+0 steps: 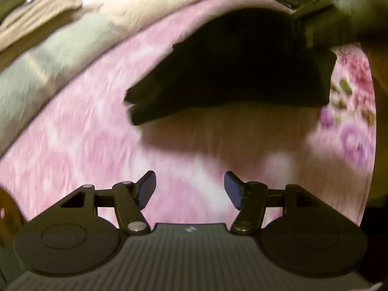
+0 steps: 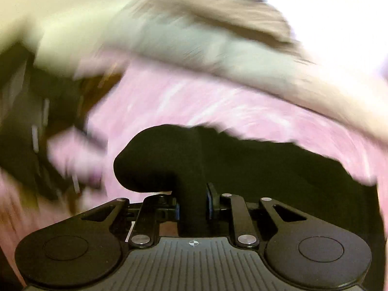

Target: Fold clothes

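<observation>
the left tongs (image 1: pixel 190 189) hang open and empty over the pink bedspread (image 1: pixel 72 145), the black garment (image 1: pixel 230 80) lying ahead of them. the right tongs (image 2: pixel 192 205) pinch a fold of that black garment (image 2: pixel 155 160).

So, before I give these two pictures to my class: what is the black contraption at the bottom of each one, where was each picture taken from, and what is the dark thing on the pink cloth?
A person holds a hand-held two-finger gripper in each hand, with a wide-angle camera on each looking along its fingers.

The left wrist view shows the left gripper, its blue-padded fingers apart and empty, above a pink flowered bedspread. On it lies a black garment, partly folded. Pale folded fabrics lie beyond it.

The right wrist view shows the right gripper shut on a bunched fold of that garment. Both pictures are blurred by motion.
</observation>
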Available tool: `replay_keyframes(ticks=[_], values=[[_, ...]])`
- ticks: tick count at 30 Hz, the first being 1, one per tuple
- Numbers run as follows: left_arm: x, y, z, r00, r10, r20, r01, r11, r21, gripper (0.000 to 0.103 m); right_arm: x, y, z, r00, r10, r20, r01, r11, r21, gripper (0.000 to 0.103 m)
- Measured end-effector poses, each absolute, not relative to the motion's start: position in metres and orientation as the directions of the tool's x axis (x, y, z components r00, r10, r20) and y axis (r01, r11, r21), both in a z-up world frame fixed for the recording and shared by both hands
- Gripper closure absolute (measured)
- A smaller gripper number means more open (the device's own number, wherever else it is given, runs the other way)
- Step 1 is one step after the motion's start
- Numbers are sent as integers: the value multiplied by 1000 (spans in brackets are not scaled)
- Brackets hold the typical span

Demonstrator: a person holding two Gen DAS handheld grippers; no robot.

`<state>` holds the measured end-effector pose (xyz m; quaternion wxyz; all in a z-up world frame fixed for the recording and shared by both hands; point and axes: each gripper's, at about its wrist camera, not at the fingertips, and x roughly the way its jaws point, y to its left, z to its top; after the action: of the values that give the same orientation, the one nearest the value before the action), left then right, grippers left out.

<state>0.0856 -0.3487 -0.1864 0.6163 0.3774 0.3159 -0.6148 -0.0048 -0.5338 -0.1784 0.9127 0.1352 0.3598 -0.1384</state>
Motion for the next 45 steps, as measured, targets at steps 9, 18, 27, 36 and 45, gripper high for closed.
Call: replay_keyframes(ticks=[9, 18, 27, 36, 45], values=[[16, -470, -163, -37, -569, -821, 985, -162, 68, 42, -237, -700, -167, 712, -480, -512, 663, 219, 716, 85], [-60, -556, -204, -109, -461, -881, 935, -349, 67, 42, -302, -723, -290, 707, -383, -595, 591, -145, 794, 85], [-81, -599, -220, -139, -390, -910, 910, -412, 38, 39, -327, -737, -295, 707, -371, -602, 580, -182, 794, 85], [-83, -609, -233, -132, -336, -933, 899, -438, 31, 39, -354, -711, -281, 619, -422, -662, 627, -243, 740, 29], [-98, -618, -238, -149, -347, -926, 890, -455, 27, 39, -348, -721, -289, 549, -441, -710, 682, -255, 686, 32]])
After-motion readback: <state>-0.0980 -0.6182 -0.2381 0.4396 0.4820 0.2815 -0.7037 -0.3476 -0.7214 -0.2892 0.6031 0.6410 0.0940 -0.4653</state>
